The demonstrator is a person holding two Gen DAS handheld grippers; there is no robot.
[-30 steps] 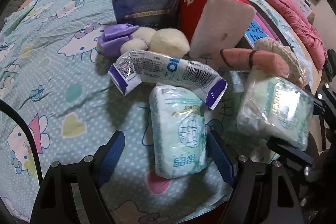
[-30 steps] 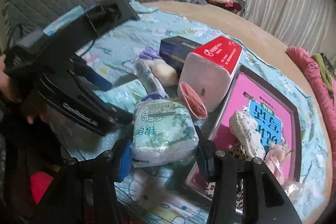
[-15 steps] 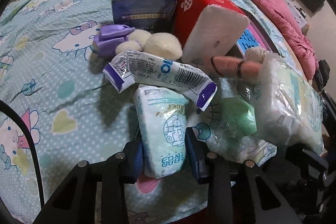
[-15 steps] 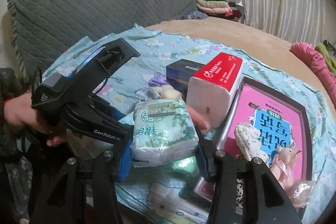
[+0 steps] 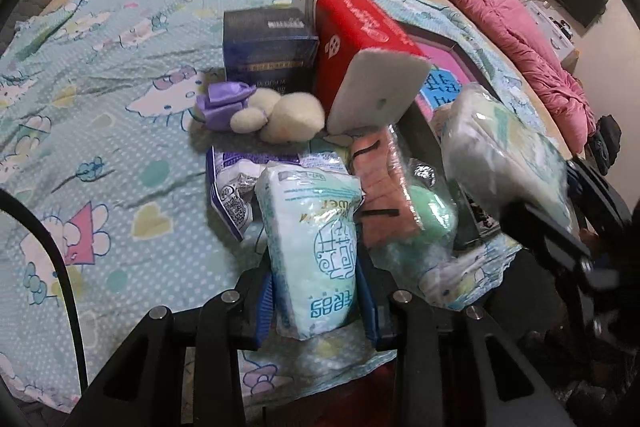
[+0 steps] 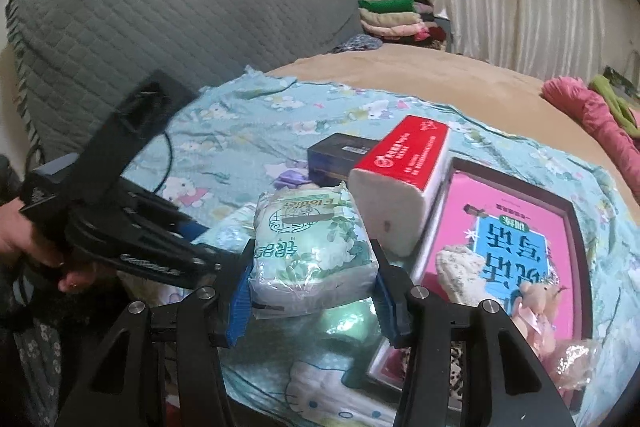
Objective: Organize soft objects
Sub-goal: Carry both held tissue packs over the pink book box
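My left gripper (image 5: 317, 295) is shut on a pale blue tissue pack (image 5: 316, 247) and holds it just above the cloth. My right gripper (image 6: 313, 293) is shut on a green floral tissue pack (image 6: 312, 247), held above the bed. The left wrist view shows that same pack (image 5: 504, 155) blurred at the right. A purple-and-white packet (image 5: 230, 191), a cream plush toy with a purple bow (image 5: 280, 111) and a peach item wrapped in plastic (image 5: 384, 195) with a green ball (image 5: 434, 215) lie on the cloth.
A red tissue brick (image 5: 360, 35) leans on a dark blue box (image 5: 268, 43). A pink book box (image 6: 508, 223) holds small plush toys. A blue cartoon-print cloth (image 5: 100, 107) covers the bed. A pink quilt (image 5: 500, 15) lies along the far edge, and a grey quilted headboard (image 6: 180, 15) stands behind.
The left jaws closed on the pale blue tissue pack and lifted it off the cloth. The right gripper rose with the green pack and tilted up toward the headboard.
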